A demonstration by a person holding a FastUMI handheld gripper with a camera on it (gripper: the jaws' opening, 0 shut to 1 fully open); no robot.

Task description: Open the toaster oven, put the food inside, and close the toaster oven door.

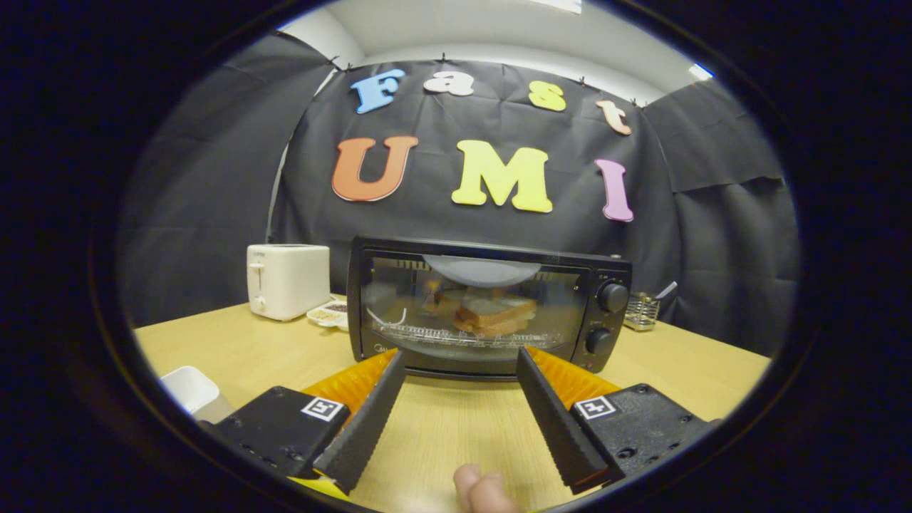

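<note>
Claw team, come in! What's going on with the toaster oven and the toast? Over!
Claw open, holding nothing, just short of toaster oven. Door shut, toast inside on the rack. Nothing between claw and oven.

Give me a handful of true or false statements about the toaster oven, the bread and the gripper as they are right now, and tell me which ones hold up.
1. The toaster oven door is shut. True.
2. Toast sits inside on the rack, seen through the glass. True.
3. The gripper is shut on the door handle. False: its fingers are spread open, holding nothing, just short of the oven's lower front.
4. A white toaster stands beside the oven, on the side away from the knobs. True.
5. The oven's two knobs sit on the side nearest the white toaster. False: they are on the far side from it.
</note>
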